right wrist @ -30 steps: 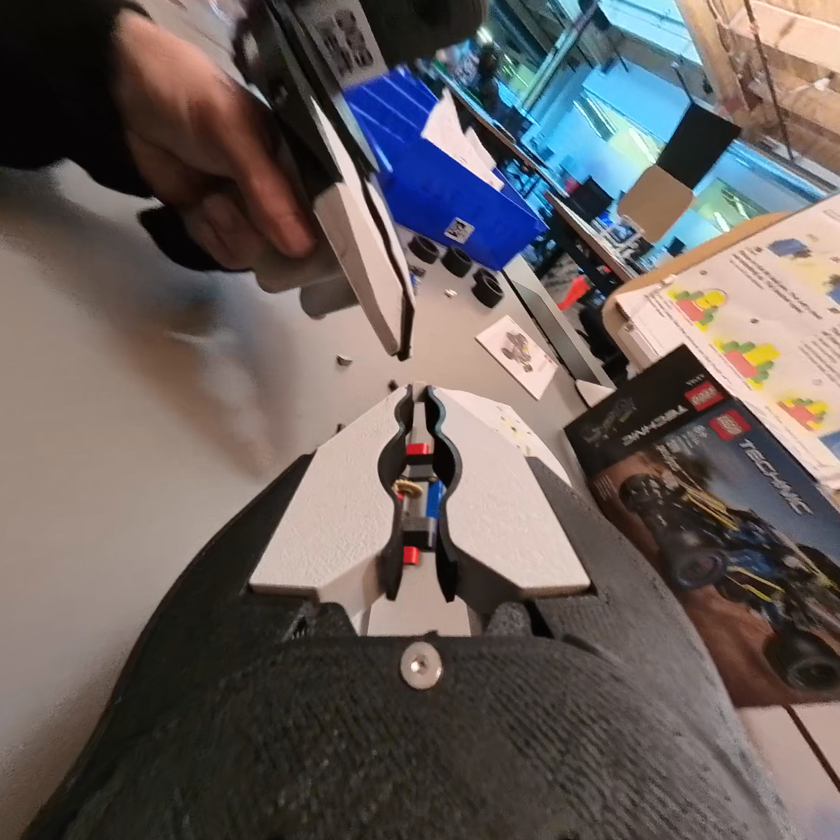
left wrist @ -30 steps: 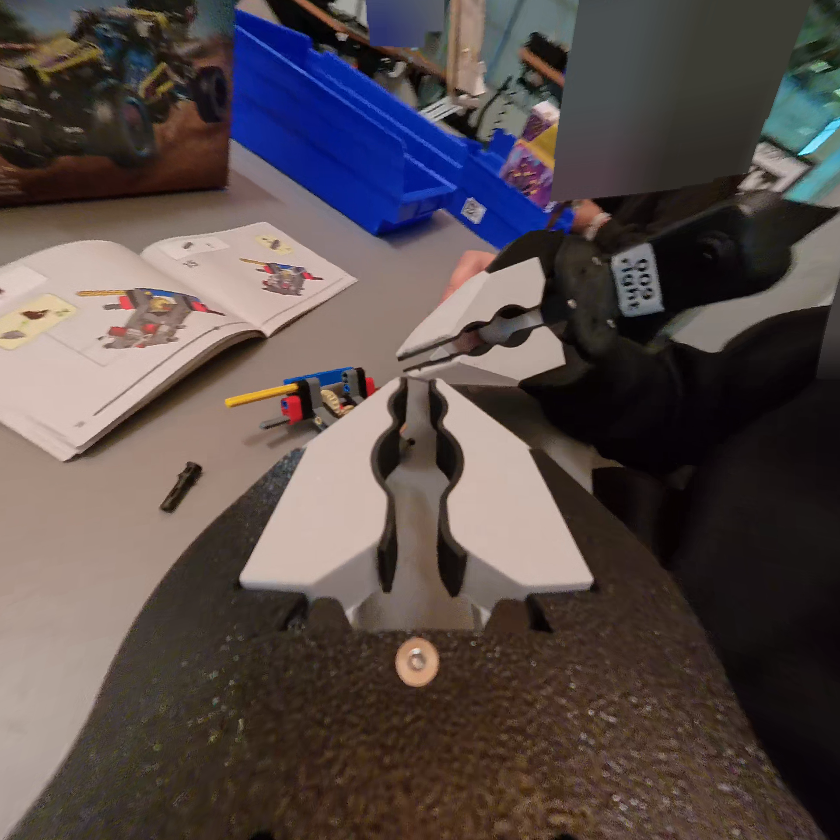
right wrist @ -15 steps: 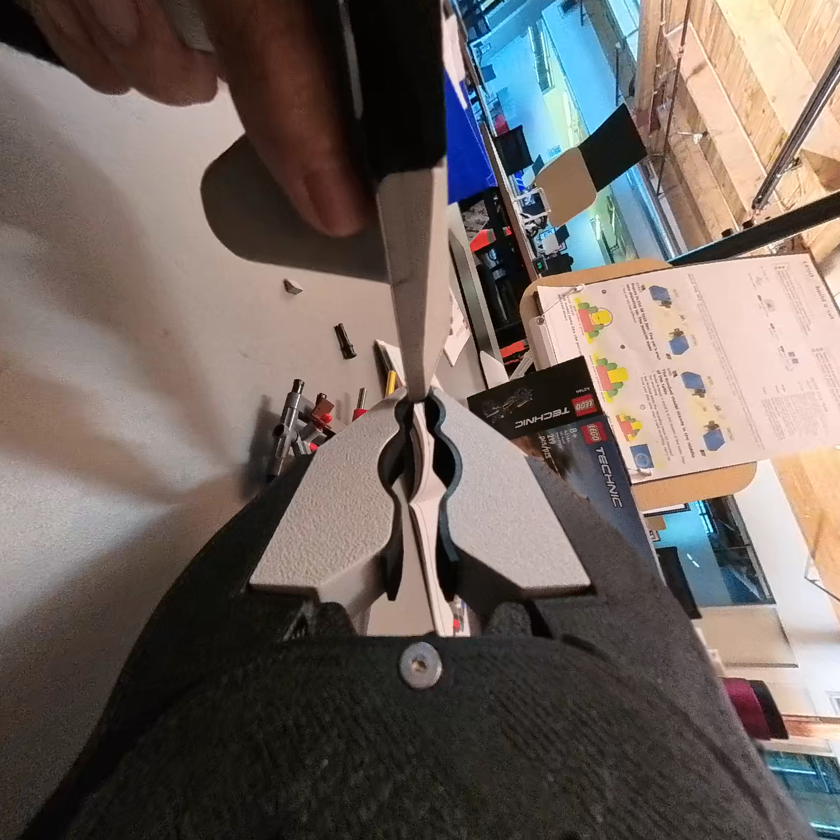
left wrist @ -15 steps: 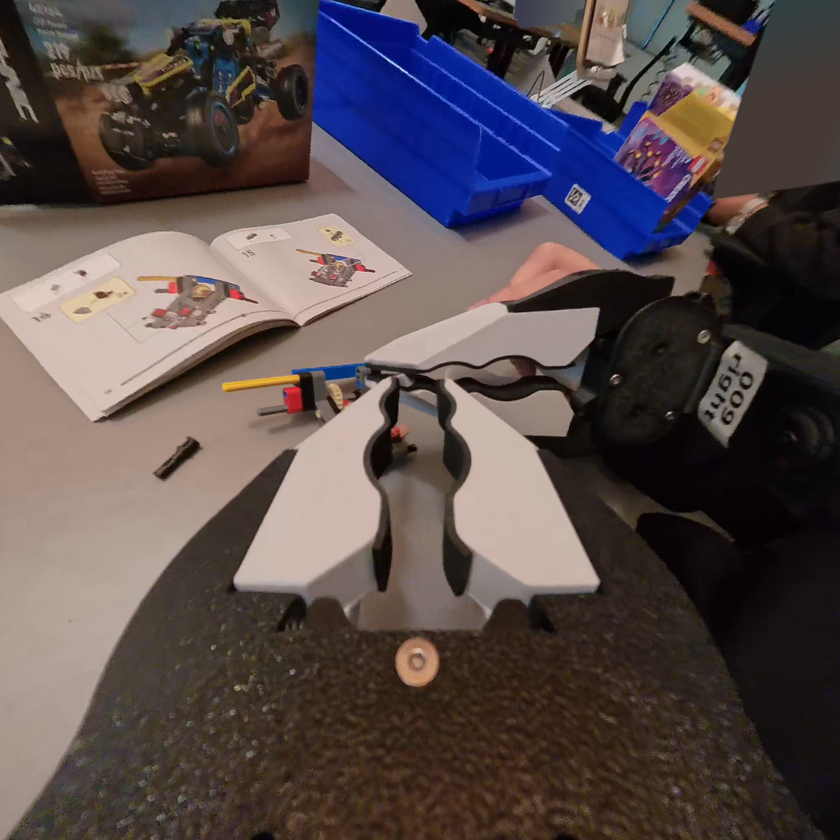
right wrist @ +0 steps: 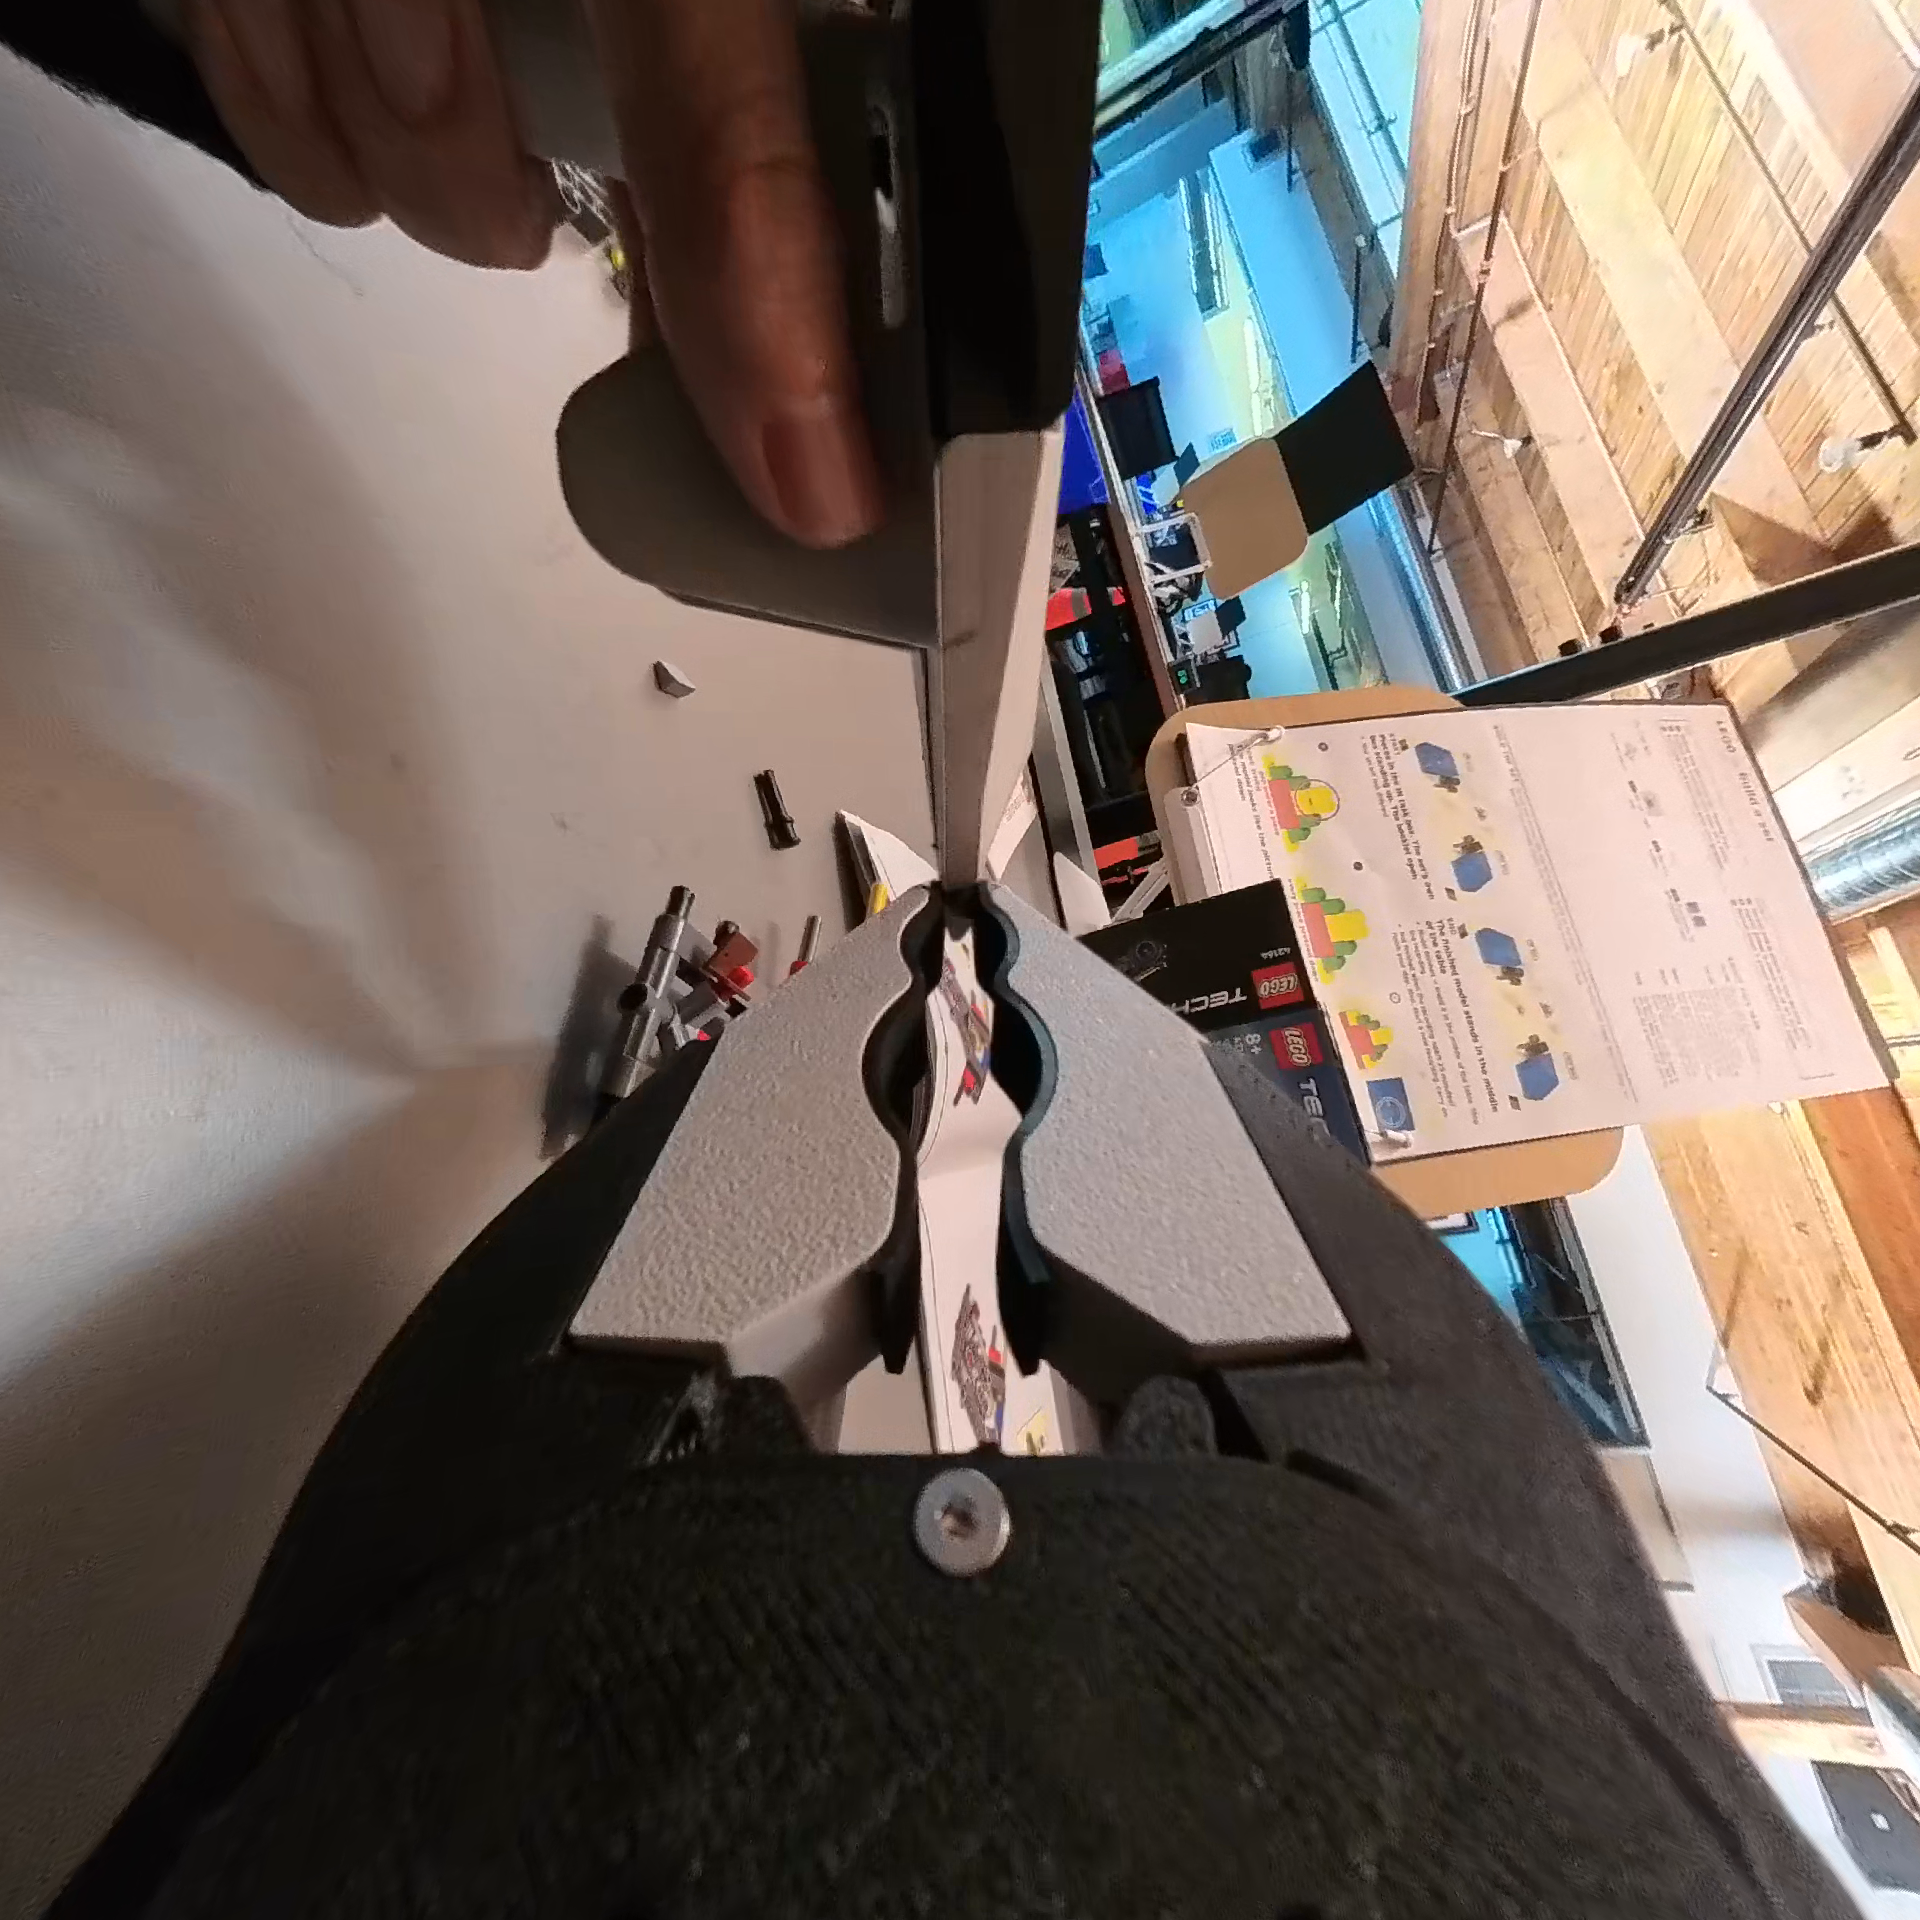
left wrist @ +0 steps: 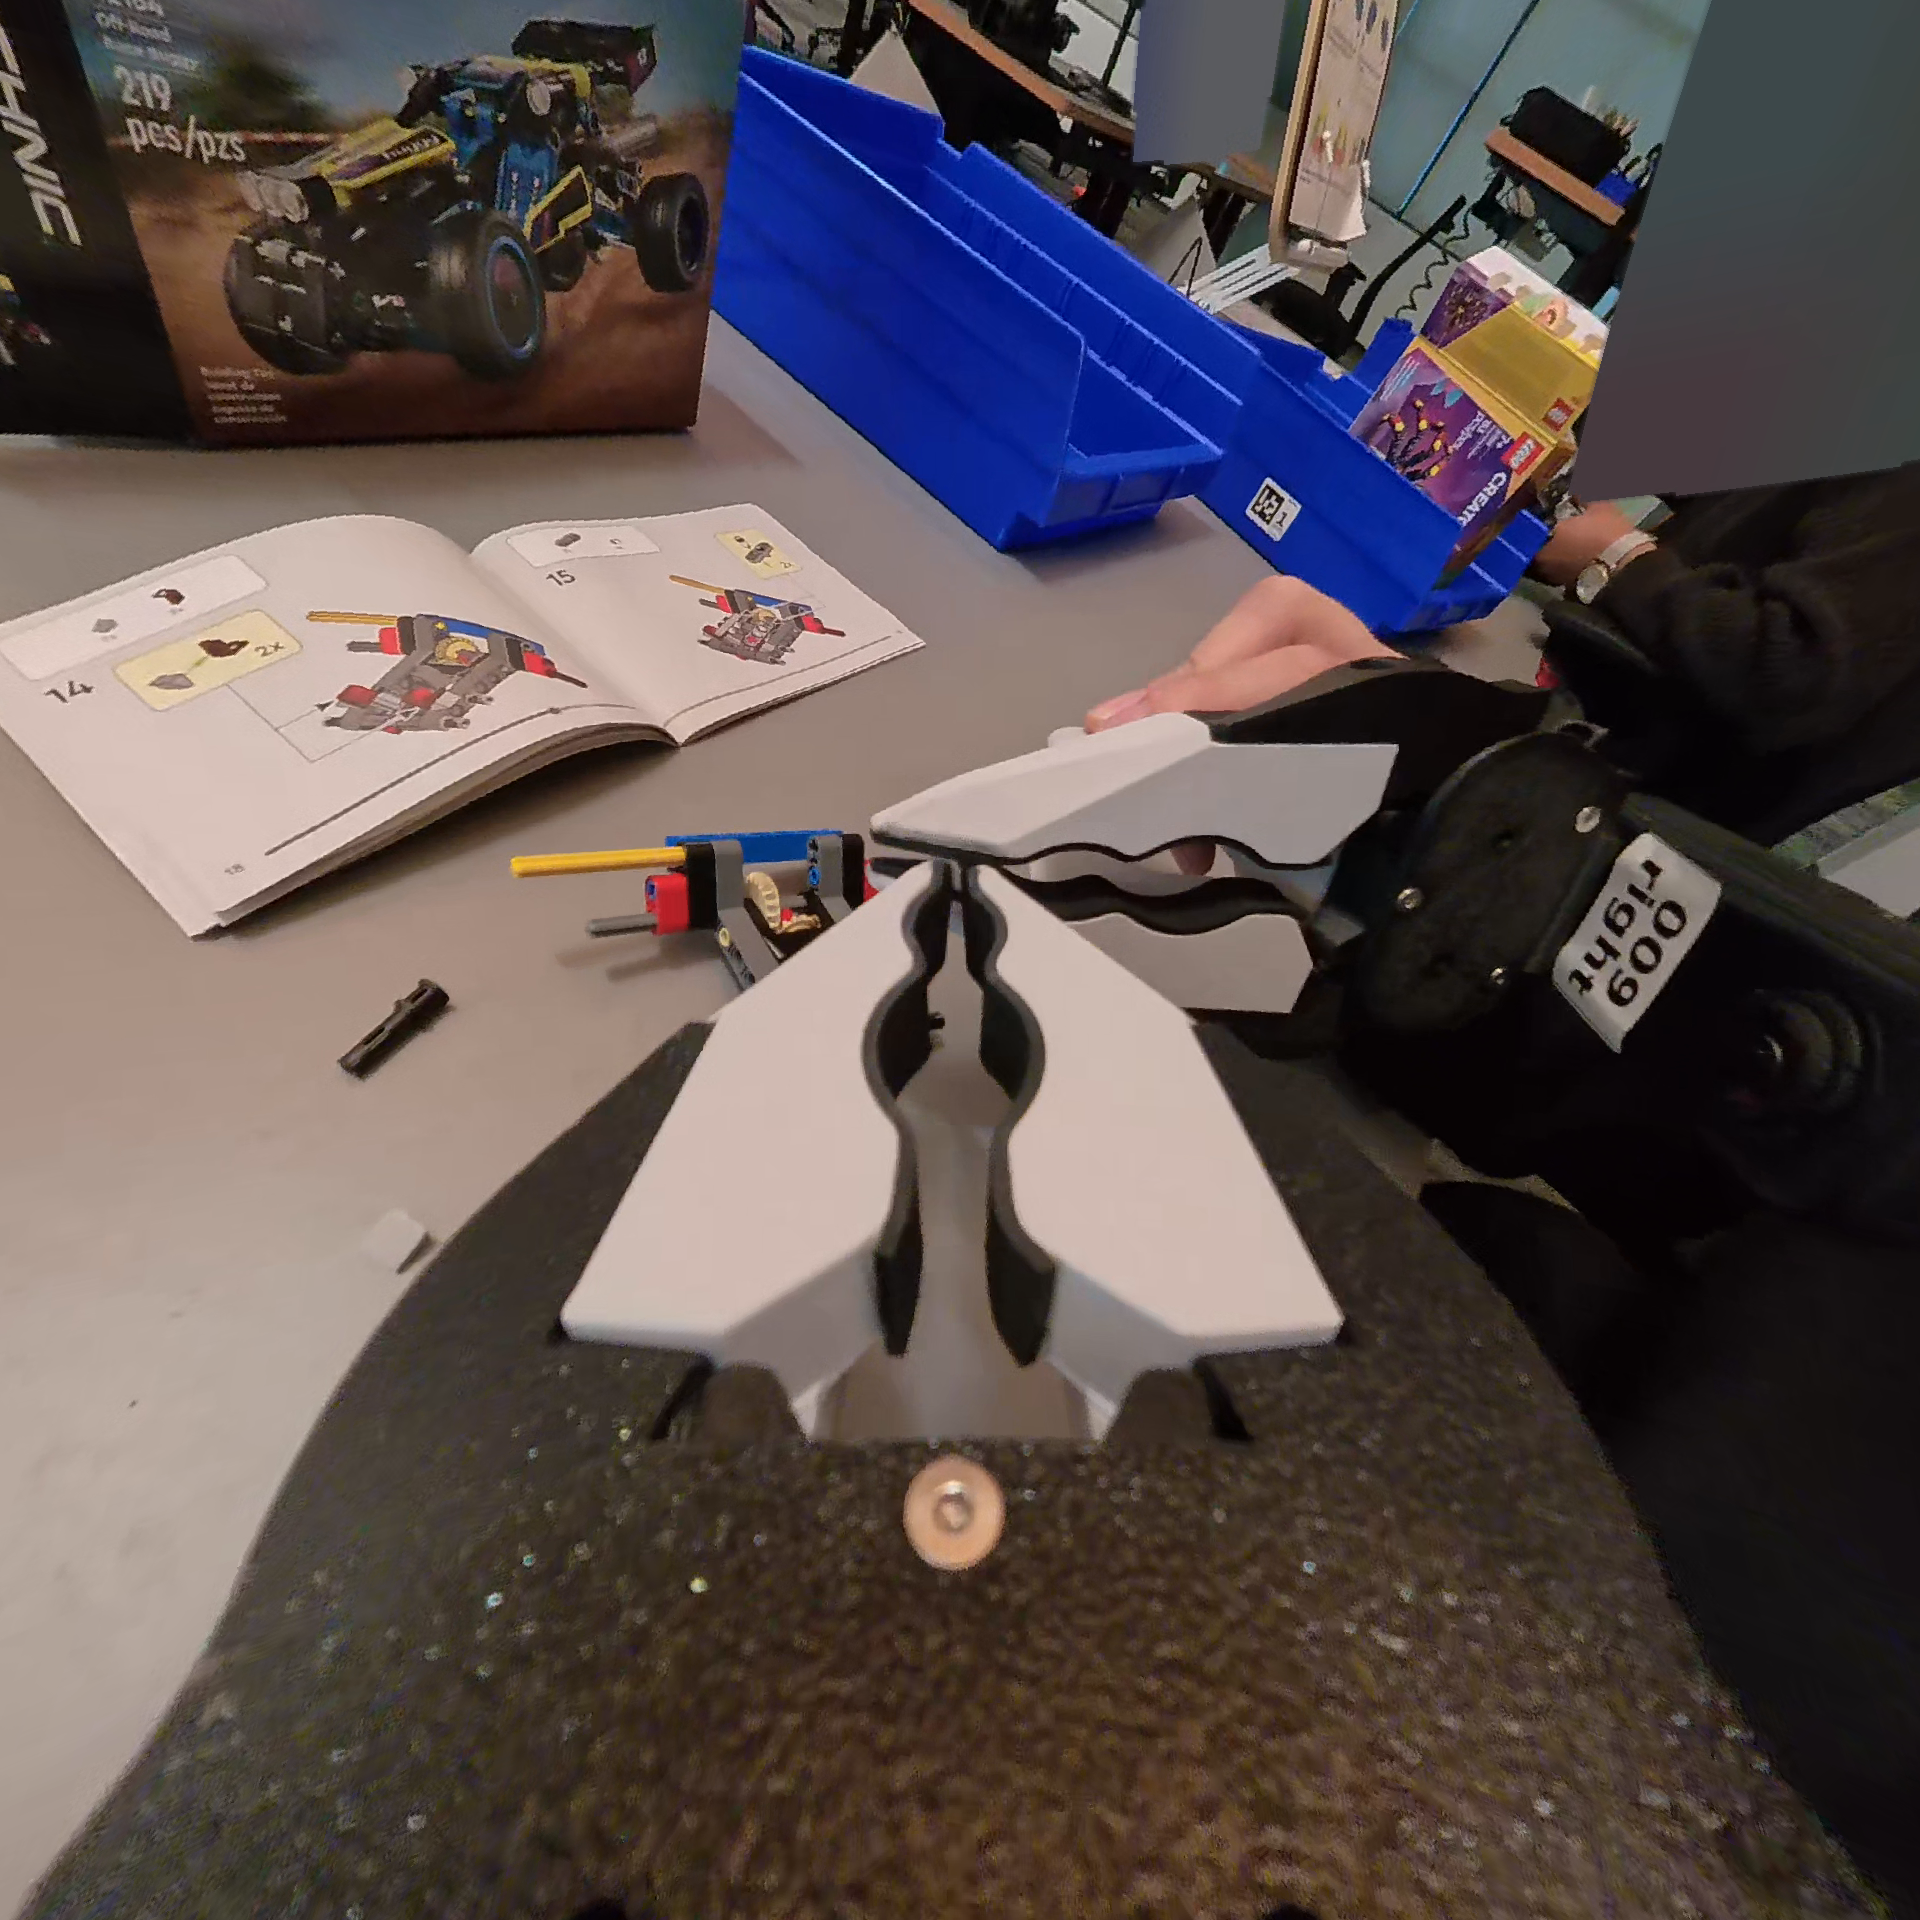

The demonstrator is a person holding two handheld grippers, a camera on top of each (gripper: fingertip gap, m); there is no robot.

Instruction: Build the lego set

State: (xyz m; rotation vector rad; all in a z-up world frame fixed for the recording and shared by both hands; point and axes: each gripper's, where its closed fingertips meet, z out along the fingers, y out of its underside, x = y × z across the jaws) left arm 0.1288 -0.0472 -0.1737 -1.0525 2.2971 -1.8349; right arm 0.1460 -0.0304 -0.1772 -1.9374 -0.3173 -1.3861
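A small lego assembly [left wrist: 758, 883] in grey, blue and red with a yellow axle lies on the grey table [left wrist: 156, 1195], just left of both grippers' tips. It also shows in the right wrist view [right wrist: 686, 987]. My left gripper [left wrist: 951, 883] is shut, tips nearly touching. My right gripper [left wrist: 883, 847] comes in from the right, shut, and meets the left tips. In the right wrist view my right gripper [right wrist: 961, 899] touches the edge-on left finger [right wrist: 987, 675]. A small dark bit shows between the tips; I cannot tell what it is.
An open instruction booklet [left wrist: 416, 665] lies behind the assembly, with the set's box [left wrist: 364, 208] and blue bins [left wrist: 987, 343] farther back. A loose black pin [left wrist: 395, 1023] and a small grey piece [left wrist: 395, 1236] lie at the left. Another person's hand [left wrist: 1247, 655] rests at the right. Only a small space, under 4 cm, lies between the two pairs of fingers.
My left gripper has closed from open to nearly shut. The right gripper has swung round sideways and come down until its tips meet the left tips beside the assembly.
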